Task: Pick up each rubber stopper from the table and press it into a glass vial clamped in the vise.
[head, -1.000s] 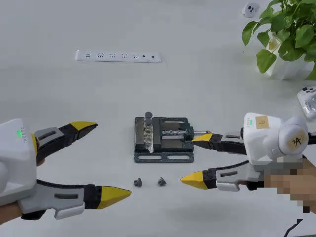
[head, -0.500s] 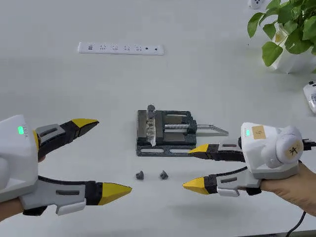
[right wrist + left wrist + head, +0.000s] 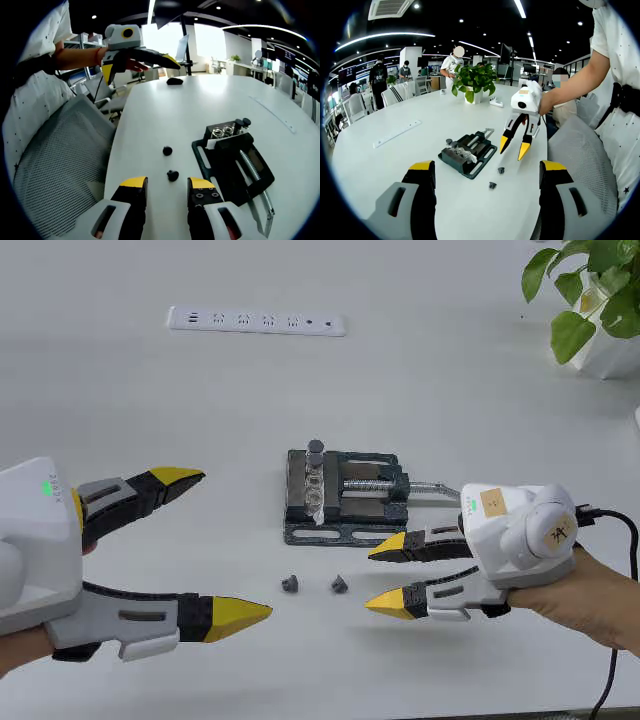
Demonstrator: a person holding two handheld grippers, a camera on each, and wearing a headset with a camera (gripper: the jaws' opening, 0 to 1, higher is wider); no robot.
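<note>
A black vise in the table's middle clamps a row of glass vials; the far vial carries a dark stopper. Two loose rubber stoppers lie just in front of the vise. My right gripper is open with a narrow gap, its tips just right of the nearer stopper, the other stopper lying beyond it. My left gripper stands wide open at the left, empty, facing the vise and both stoppers.
A white power strip lies at the back of the white table. A potted plant stands at the back right. The right gripper's black cable trails off right. A mesh chair sits by the table edge.
My right gripper has moved left and nearer, down toward the loose stoppers, and its jaws have narrowed. The left gripper has barely moved. The head camera has shifted.
</note>
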